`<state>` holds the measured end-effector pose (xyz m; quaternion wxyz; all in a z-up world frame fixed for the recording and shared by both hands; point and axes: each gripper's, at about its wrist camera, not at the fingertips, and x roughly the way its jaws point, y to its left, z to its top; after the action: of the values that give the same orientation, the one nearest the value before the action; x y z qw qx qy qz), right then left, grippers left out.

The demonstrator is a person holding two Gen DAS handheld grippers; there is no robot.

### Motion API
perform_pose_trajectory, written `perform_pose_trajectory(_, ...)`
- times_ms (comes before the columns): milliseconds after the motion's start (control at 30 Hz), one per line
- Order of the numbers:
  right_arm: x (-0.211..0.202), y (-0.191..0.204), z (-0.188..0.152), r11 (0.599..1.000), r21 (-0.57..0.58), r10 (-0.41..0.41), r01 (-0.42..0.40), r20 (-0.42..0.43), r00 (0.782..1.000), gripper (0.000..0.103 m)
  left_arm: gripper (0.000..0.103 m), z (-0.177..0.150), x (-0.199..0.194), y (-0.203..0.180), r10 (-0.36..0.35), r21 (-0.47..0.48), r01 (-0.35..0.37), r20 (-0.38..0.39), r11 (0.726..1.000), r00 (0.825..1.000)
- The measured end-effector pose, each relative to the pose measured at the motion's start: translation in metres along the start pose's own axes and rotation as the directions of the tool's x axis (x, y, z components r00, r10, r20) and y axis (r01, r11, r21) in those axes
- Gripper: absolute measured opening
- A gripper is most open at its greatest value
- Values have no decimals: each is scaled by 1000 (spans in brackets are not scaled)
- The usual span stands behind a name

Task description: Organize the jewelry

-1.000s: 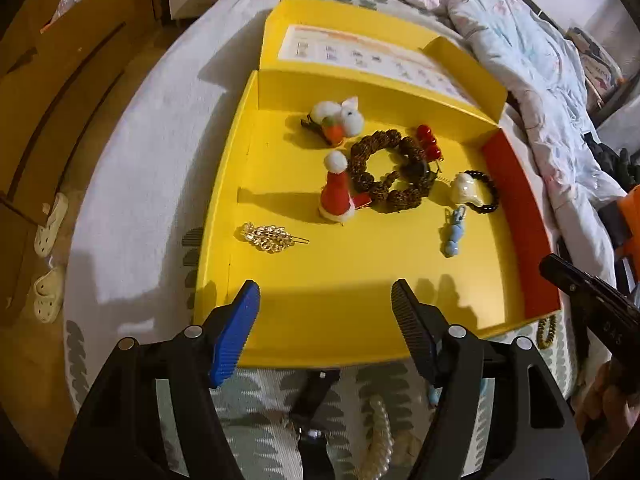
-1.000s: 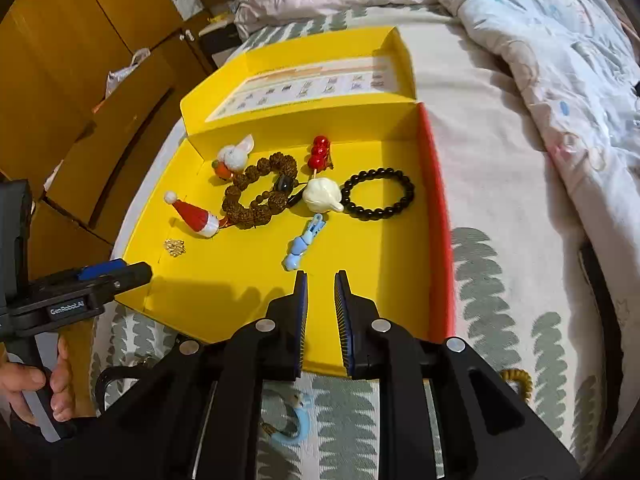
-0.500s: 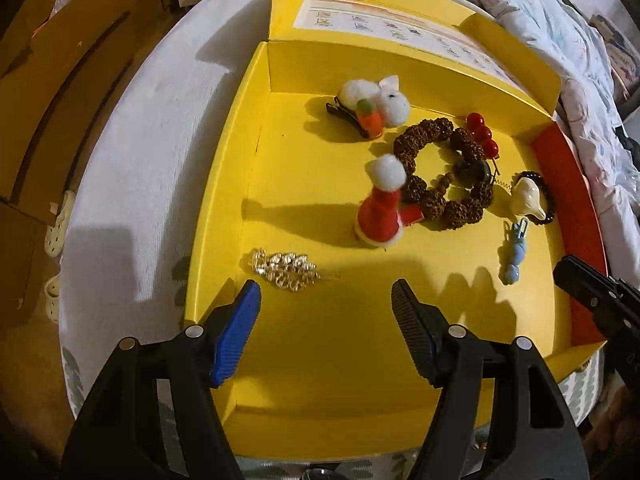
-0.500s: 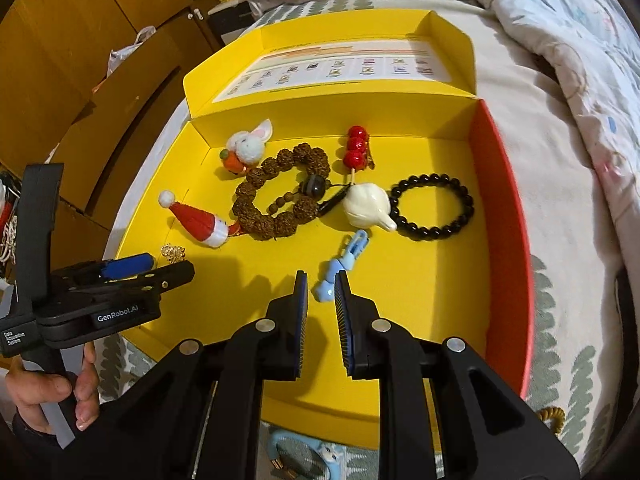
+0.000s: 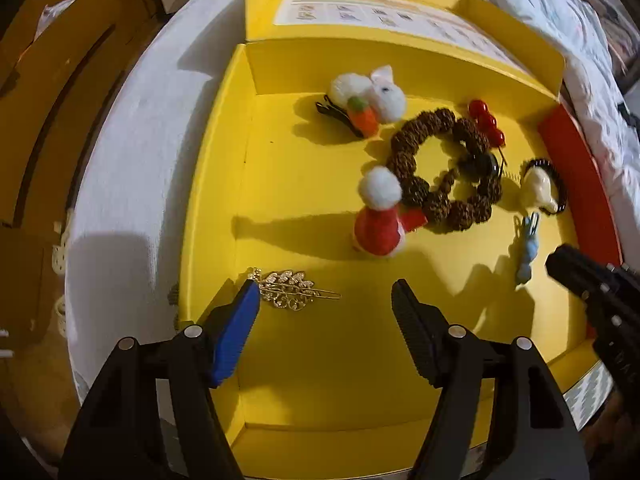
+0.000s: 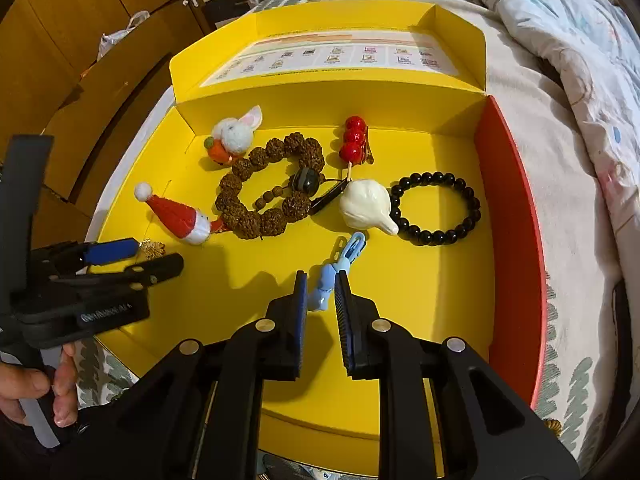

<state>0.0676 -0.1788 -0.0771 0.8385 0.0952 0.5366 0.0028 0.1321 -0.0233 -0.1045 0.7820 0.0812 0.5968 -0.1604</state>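
Two targets: our left claw [image 5: 324, 300], spread wide, has the gold clip [image 5: 290, 289] lying crosswise by its left finger; our right claw [image 6: 321, 294], narrowly parted, straddles the blue clip [image 6: 334, 276], lying lengthwise.

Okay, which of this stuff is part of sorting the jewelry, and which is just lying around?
Part of the job:
gold leaf clip
blue clip
black bead bracelet
brown bead bracelet
Santa hat clip
bunny clip
red berry pin
yellow tray

Just lying around:
quilt
plastic bag
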Motion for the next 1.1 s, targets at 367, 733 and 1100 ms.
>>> perform_pose_trajectory(367,-4,-3,1,1000,7,1,-1,12,1000,20,47,-4,5,-7,11,-14,-11,-14,1000,1000)
perform_pose_trajectory(733,-6,-3,1,1000,5,4,-4,17,1000,20,24,-11,4,-6,-50,-19,50,-19,999,999)
perform_pose_trajectory(1100,-3,-2,1,1000,4,3,-3,11,1000,20,24,-2,-26,-2,13,-17,-12,92,1000,996)
